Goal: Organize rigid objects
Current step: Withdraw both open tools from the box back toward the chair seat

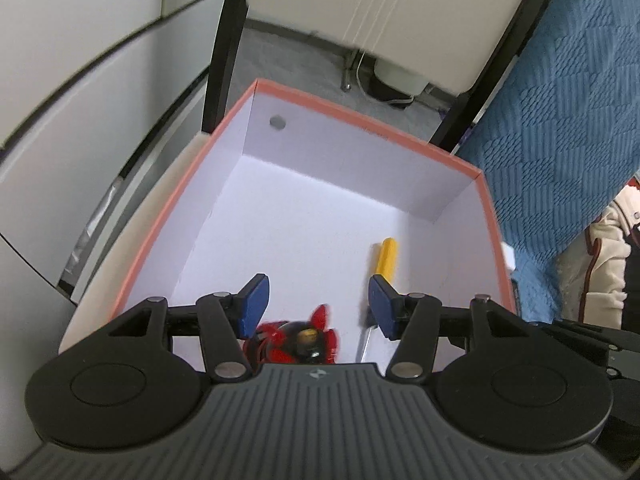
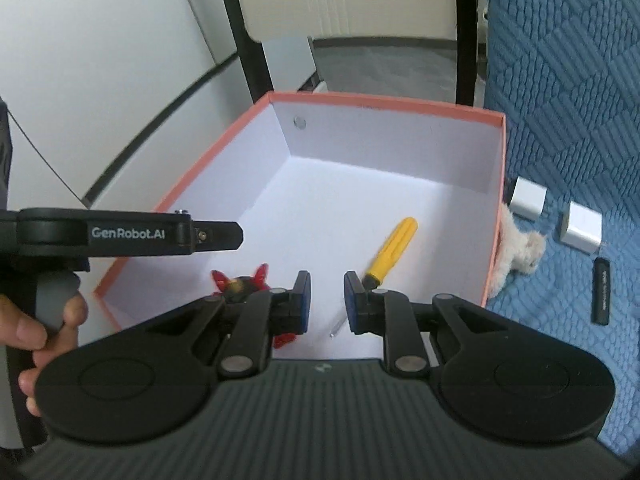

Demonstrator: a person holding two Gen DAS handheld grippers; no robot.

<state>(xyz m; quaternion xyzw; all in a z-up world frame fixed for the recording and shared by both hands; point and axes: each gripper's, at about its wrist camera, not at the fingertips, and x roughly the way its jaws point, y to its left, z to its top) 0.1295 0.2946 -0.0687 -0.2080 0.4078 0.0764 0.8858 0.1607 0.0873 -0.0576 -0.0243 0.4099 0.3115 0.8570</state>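
An orange-rimmed box (image 1: 360,118) with a white inside holds a yellow-handled screwdriver (image 1: 387,258) and a red and black toy (image 1: 296,340). My left gripper (image 1: 318,306) is open and empty, right above the toy. In the right wrist view the same box (image 2: 384,104) shows the screwdriver (image 2: 390,254) and the toy (image 2: 240,286). My right gripper (image 2: 327,300) is open and empty over the box's near part. The left gripper (image 2: 216,235) reaches in from the left there.
The box stands next to a blue quilted cover (image 2: 560,100). On the cover lie two white blocks (image 2: 528,198) (image 2: 582,228), a black stick (image 2: 602,292) and a small plush toy (image 2: 520,252) against the box wall. A chair frame (image 2: 464,32) stands behind.
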